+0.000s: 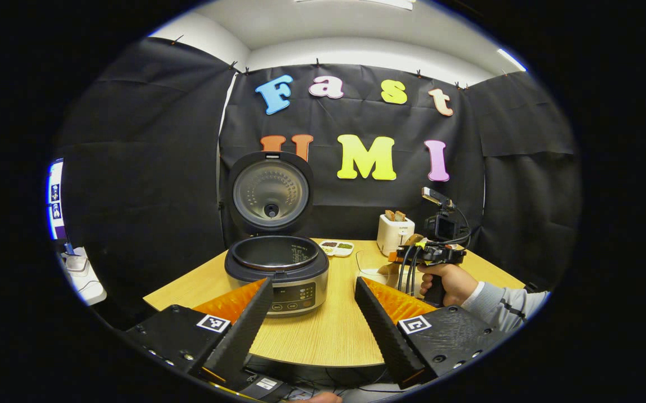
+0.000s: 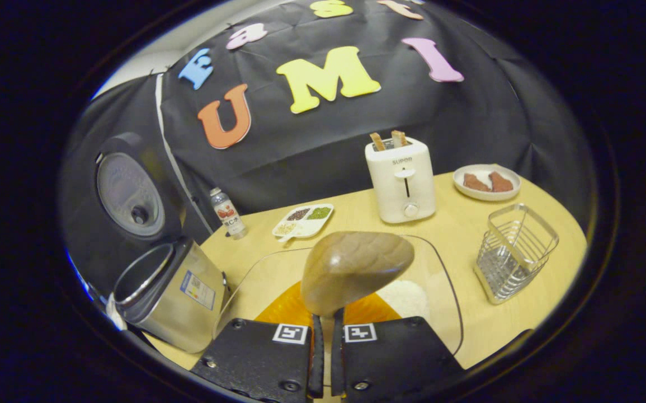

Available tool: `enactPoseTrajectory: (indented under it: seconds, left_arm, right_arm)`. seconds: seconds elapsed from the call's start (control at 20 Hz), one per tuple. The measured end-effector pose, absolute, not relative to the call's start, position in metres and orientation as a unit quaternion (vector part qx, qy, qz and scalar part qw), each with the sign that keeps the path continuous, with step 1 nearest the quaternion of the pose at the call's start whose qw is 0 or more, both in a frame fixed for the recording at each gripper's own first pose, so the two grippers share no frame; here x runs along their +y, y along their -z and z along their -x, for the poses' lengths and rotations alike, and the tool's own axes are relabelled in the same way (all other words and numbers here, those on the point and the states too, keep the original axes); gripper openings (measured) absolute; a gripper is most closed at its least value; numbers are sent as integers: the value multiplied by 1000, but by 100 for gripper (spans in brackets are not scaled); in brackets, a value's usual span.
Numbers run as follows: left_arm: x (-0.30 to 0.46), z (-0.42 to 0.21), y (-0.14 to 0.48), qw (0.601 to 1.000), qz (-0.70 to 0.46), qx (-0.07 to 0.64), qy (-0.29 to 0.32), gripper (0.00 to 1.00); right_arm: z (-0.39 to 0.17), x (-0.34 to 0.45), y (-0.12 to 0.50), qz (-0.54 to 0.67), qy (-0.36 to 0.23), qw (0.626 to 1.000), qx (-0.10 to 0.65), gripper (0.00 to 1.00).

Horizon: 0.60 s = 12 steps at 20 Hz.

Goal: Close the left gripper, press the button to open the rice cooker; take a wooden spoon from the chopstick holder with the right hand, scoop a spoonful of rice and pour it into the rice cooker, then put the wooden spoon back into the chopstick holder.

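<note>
The white toaster (image 2: 402, 179) carries the brand name "SUPOR" on its front, above the lever slot. Print on the rice cooker (image 2: 173, 291) sticker, its control panel and the small bottle (image 2: 229, 214) is too small to read.

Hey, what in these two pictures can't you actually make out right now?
- Wooden spoon, right gripper view: only its back shows, so any rice in the bowl is hidden.
- Rice, right gripper view: partly behind the spoon.
- Rice cooker pot, left gripper view: the rim hides its bottom.
- Cooker panel, left gripper view: too small to read.
</note>
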<state>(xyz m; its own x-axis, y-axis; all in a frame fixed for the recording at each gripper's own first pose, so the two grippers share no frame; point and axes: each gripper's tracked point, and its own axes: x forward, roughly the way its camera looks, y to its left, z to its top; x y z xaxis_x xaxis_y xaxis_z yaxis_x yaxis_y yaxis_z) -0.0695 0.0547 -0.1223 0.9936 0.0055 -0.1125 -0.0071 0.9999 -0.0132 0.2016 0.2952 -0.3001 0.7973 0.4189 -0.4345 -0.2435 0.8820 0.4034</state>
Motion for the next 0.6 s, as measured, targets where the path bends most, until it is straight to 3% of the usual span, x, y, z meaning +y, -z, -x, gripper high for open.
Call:
enactPoseTrajectory:
  seconds: [0.3,0.6]
  left_arm:
    - [59,70,121,998,7,57,-9,94]
    - [59,70,121,998,5,63,-14,94]
  right_arm:
    - [-214,280,301,-277,-176,897,297,10]
    - [-214,247,270,-378,-170,869,271,10]
